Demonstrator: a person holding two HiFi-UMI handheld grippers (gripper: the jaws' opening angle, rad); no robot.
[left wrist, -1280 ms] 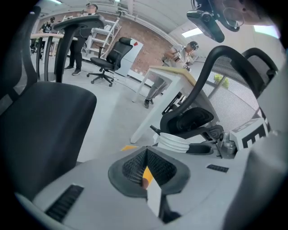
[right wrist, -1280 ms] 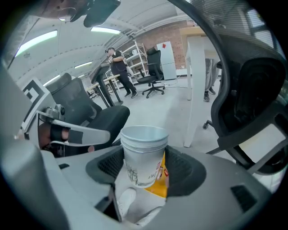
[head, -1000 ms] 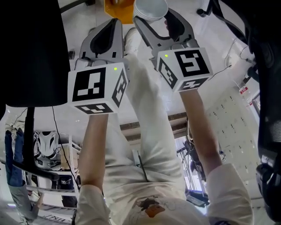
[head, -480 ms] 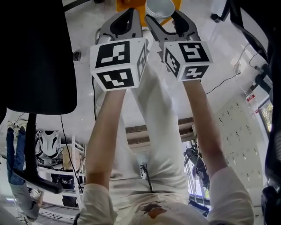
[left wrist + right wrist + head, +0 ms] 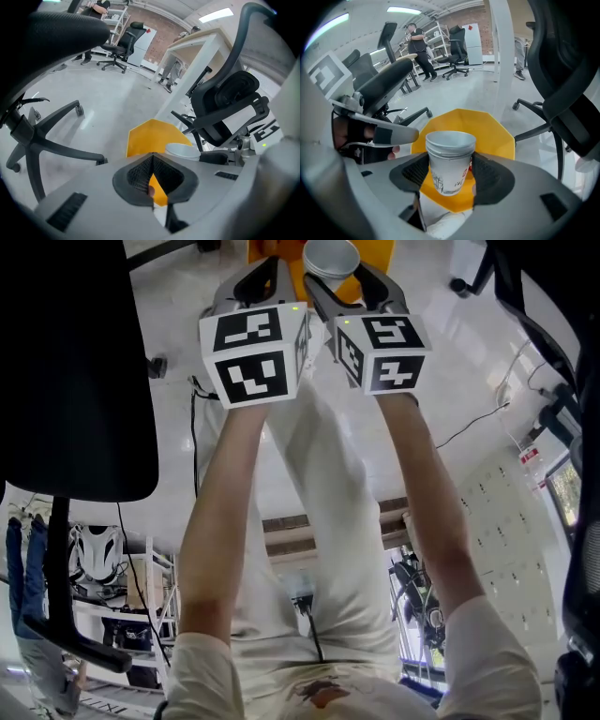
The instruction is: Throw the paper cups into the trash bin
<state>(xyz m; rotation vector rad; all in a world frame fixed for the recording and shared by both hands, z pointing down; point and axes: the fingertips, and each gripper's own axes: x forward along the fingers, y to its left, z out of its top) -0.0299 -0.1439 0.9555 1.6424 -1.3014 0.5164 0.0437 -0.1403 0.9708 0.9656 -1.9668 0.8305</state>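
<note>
A stack of white paper cups (image 5: pixel 449 161) stands upright between the pads of my right gripper (image 5: pixel 449 174), which is shut on it. The cups hang over the yellow trash bin (image 5: pixel 492 129) on the floor. In the head view the cups (image 5: pixel 330 256) show at the top edge in my right gripper (image 5: pixel 333 270), with the bin (image 5: pixel 373 249) behind them. My left gripper (image 5: pixel 255 276) is close beside it on the left, its jaws shut with nothing between them. From the left gripper view (image 5: pixel 152 155) the bin (image 5: pixel 149 136) and the cup rim (image 5: pixel 183 151) lie just ahead.
Black office chairs crowd the bin: a chair back (image 5: pixel 66 362) at left in the head view, a wheeled base (image 5: pixel 47 140) on the pale floor, another chair (image 5: pixel 565 70) at right. White desk legs (image 5: pixel 187 79) stand behind. People are far off by shelving.
Both grippers have moved forward toward the yellow bin, and the left gripper has drawn in close beside the right. The cups stay gripped in the right gripper.
</note>
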